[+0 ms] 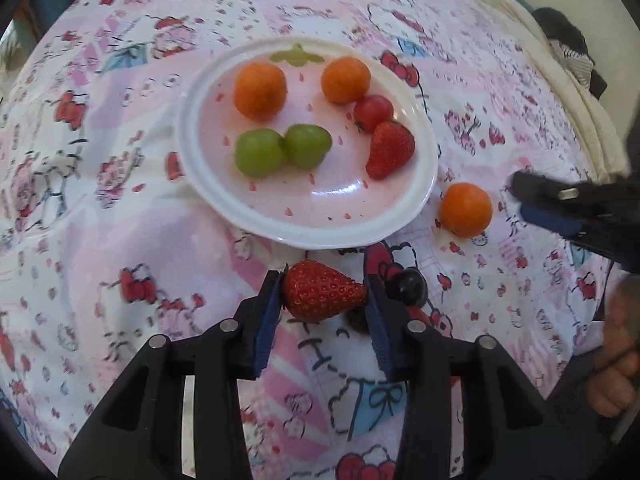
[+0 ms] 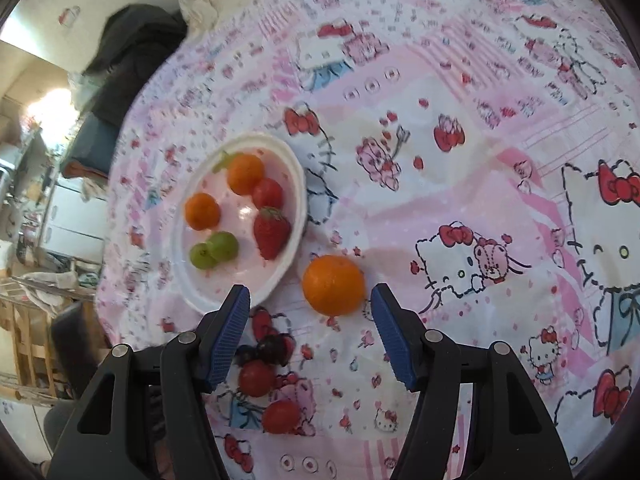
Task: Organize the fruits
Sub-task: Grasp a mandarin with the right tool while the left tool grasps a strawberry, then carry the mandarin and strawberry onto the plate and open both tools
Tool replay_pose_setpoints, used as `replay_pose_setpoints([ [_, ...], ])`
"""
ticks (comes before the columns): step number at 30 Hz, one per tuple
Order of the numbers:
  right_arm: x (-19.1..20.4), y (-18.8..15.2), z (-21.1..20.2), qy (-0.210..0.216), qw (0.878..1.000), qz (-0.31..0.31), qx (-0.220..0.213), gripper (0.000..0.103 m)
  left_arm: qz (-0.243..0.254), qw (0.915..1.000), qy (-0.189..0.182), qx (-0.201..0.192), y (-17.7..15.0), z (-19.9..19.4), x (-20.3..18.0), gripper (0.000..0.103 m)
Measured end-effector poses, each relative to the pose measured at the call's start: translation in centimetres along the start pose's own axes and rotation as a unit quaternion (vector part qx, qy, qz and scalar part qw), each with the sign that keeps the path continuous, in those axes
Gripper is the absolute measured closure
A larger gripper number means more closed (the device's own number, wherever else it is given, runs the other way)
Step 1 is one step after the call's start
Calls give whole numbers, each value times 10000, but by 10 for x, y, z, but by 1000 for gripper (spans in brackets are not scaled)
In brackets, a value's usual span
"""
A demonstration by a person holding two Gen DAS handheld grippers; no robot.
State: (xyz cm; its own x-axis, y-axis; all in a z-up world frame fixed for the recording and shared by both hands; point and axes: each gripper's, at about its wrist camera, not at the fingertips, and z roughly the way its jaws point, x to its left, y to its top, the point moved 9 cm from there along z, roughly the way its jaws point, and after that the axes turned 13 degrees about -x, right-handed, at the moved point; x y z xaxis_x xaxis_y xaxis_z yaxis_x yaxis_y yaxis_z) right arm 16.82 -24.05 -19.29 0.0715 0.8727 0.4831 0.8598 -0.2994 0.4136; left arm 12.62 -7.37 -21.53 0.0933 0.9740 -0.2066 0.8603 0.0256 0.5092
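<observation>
My left gripper [image 1: 324, 298] is shut on a red strawberry [image 1: 324, 296], its blue pads pressing both ends, just in front of the white plate [image 1: 400, 224]. On the plate lie two oranges [image 1: 260, 90], two green grapes [image 1: 280, 150], a cherry tomato [image 1: 373, 111] and another strawberry [image 1: 390, 150]. A loose orange [image 2: 333, 285] sits on the cloth right of the plate [image 2: 294, 176]. My right gripper [image 2: 310, 292] hangs open over it, fingers either side and apart from it. In the left wrist view that gripper [image 1: 552, 208] shows beside the same orange [image 1: 465, 210].
A dark grape [image 2: 272, 348] and two cherry tomatoes [image 2: 256, 378] lie on the pink cartoon-print cloth [image 2: 460, 160] under the right gripper; the grape [image 1: 408, 286] is beside my left gripper's right finger. A person's hand [image 1: 616, 360] is at the right edge. Furniture stands beyond the table's left edge.
</observation>
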Motion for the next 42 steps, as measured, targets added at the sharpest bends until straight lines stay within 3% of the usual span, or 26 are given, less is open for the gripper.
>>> replay_pose_setpoints([
  [5, -8, -4, 25, -363, 9987, -229, 269, 43, -80, 9997, 77, -202, 11, -18, 10, 66],
  [11, -7, -17, 44, -523, 9956, -506, 587, 57, -108, 9986, 154, -491, 26, -32, 20, 66],
  [15, -6, -19, 41, -511, 9952, -629, 545, 59, -142, 9980, 183, -594, 31, -37, 26, 66],
  [24, 3, -3, 9, -180, 9995, -230, 149, 60, -237, 9971, 185, -698, 35, -42, 31, 65],
  [26, 6, -2, 2, -68, 9999, -105, 75, 60, -328, 9983, 46, -475, 28, -33, 30, 60],
  [32, 15, -1, -10, 170, 9998, -32, -50, 60, -130, 9997, 79, 213, -5, 3, 20, 60],
  [35, 13, 0, -13, 188, 9998, -32, -73, 60, -24, 9996, 9, 264, -10, 14, 14, 60],
  [39, 15, 2, -17, 264, 9996, -18, -87, 60, -19, 9997, 36, 256, -10, 18, 15, 73],
  [42, 18, 3, -19, 306, 9995, -32, -98, 59, -138, 9994, -75, 299, -10, 16, 17, 74],
])
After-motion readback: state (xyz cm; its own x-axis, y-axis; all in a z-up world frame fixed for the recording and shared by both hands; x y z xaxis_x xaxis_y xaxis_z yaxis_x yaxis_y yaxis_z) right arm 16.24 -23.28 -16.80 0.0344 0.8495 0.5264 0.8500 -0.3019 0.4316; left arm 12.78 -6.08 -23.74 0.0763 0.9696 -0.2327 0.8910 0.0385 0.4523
